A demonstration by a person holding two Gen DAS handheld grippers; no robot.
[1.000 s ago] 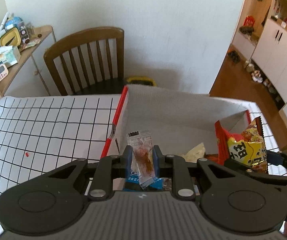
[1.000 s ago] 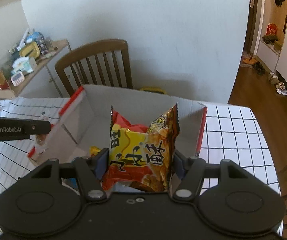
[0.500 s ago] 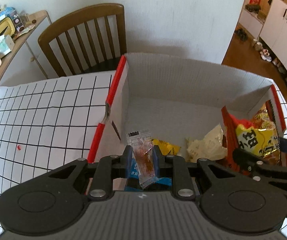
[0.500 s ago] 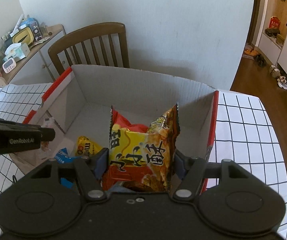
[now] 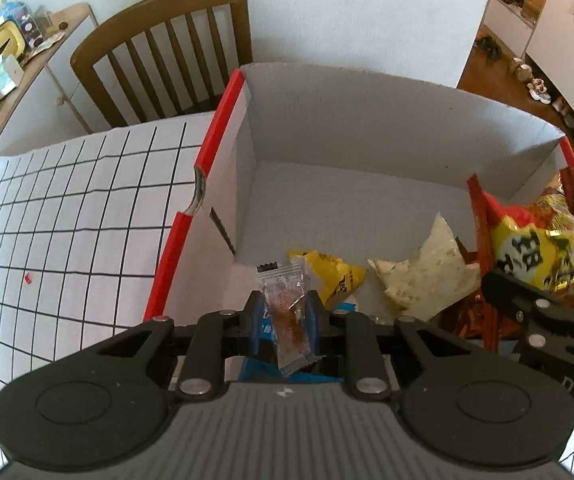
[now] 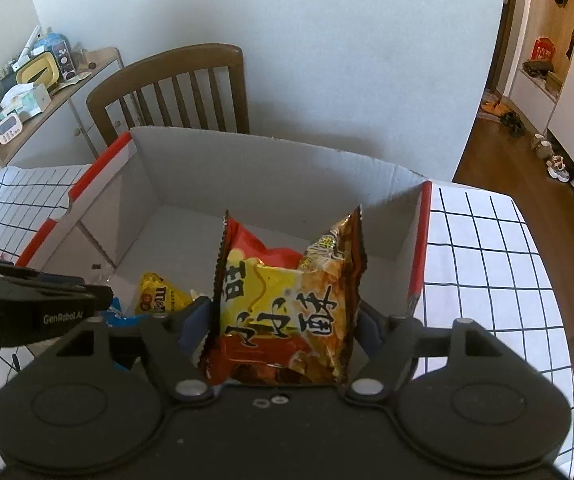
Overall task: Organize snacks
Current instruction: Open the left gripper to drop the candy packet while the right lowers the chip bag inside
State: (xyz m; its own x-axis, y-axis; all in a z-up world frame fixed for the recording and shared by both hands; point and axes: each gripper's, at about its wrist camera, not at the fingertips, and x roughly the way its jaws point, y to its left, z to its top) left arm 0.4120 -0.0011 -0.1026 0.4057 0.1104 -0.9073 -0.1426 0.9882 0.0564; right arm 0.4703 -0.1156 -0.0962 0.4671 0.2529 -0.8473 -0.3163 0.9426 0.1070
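Above the open cardboard box [image 5: 367,128], we are holding each hand-held gripper clamped on a snack, left [image 5: 285,312] on a clear sachet [image 5: 287,312], right [image 6: 283,320] on a yellow-red bag [image 6: 287,300], for dropping inside.

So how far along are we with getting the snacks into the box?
Done: a yellow candy bag, a pale crumpled packet and a blue packet already lie in the cardboard box. In hand: the left gripper pinches a small clear sachet; the right gripper clamps a red-yellow snack bag, both over the box. Left: release both.
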